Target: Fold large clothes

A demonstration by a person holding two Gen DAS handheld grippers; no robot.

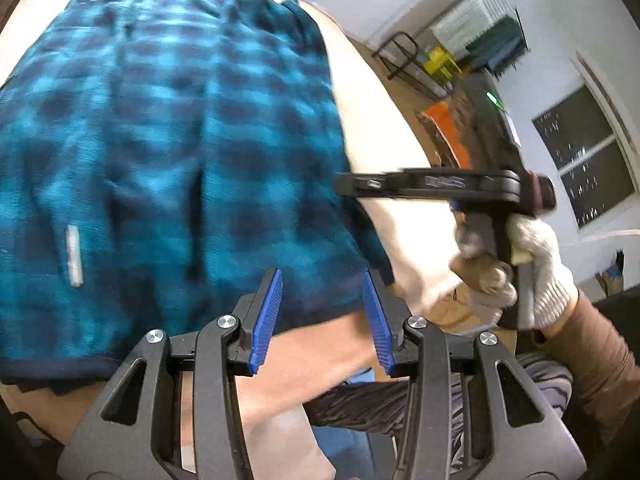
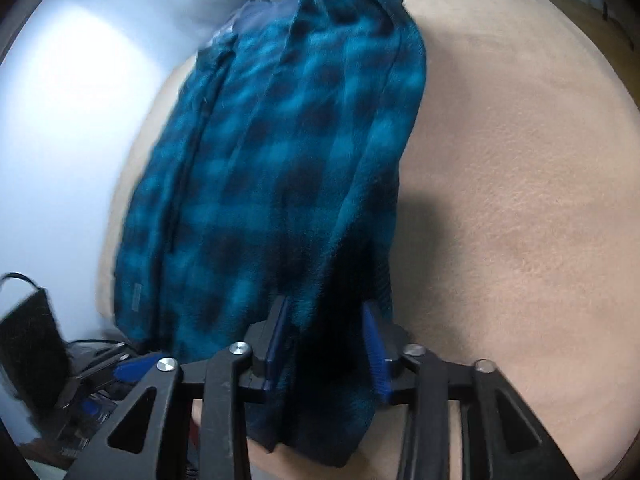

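Left gripper [image 1: 322,320] spread, empty, over plaid fleece garment [image 1: 168,152] hem at six o'clock. Right gripper [image 2: 326,344] pinching thick fold on beige table [image 2: 520,200]. Risk: bulky layers slipping, fold skewing.

Bright overhead glare, motion blur throughout, dark fisheye-warped corners

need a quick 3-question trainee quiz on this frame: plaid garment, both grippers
1. True or false: the left gripper is clamped on the plaid garment.
2. Which gripper has fabric between its pads? A left, B right, C both.
3. Fill in: the garment lies on a ___ surface.

Key:
1. False; its blue pads stand apart with nothing between them.
2. B; the right gripper has the garment's hem bunched between its pads.
3. Tan.
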